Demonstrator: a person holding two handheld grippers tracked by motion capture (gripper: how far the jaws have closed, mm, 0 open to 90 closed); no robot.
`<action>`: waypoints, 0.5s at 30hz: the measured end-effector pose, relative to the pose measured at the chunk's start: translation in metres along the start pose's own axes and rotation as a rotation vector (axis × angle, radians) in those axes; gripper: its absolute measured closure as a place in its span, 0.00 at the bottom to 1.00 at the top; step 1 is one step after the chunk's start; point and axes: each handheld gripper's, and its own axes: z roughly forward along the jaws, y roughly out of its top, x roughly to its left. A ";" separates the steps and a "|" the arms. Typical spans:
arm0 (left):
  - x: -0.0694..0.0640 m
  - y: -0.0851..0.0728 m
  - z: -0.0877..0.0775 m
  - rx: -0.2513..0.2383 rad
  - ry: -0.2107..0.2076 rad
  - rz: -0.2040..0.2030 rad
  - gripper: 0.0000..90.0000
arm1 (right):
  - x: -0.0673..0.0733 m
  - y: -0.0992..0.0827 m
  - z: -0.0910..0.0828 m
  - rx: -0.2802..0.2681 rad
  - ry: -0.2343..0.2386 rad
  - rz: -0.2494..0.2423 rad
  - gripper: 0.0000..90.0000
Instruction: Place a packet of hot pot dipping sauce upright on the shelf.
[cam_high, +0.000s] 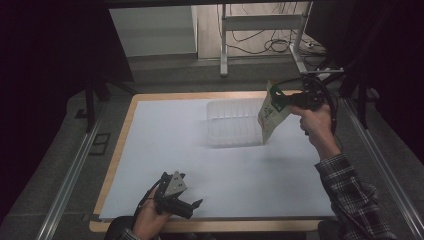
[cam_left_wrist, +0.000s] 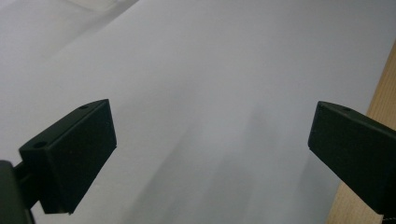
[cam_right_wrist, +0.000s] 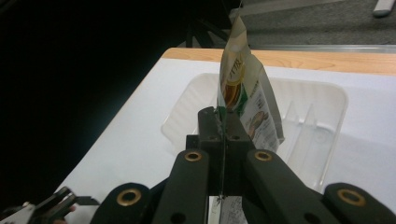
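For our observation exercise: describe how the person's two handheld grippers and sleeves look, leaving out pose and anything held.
Both are black. The left gripper carries a grey three-cornered plate and has blocky rectangular pads. The right gripper has brass-coloured rivets and a trailing black cable. The right sleeve is dark plaid.

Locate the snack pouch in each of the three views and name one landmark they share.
High view: the snack pouch hangs right of centre from the right gripper, beside the clear tray.
Left gripper view: not in it.
Right gripper view: the pouch stands at centre, clamped over the tray.
Shared landmark: the white sheet.
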 end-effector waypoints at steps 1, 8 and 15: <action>0.000 0.000 0.000 0.000 0.001 0.001 0.01 | -0.001 0.001 0.002 0.000 -0.003 0.001 0.99; 0.000 0.000 0.000 0.000 0.001 0.004 0.01 | -0.010 0.008 0.016 -0.005 -0.021 0.013 0.99; 0.000 0.000 0.000 -0.001 0.001 0.005 0.01 | -0.018 0.014 0.029 -0.002 -0.051 0.016 0.99</action>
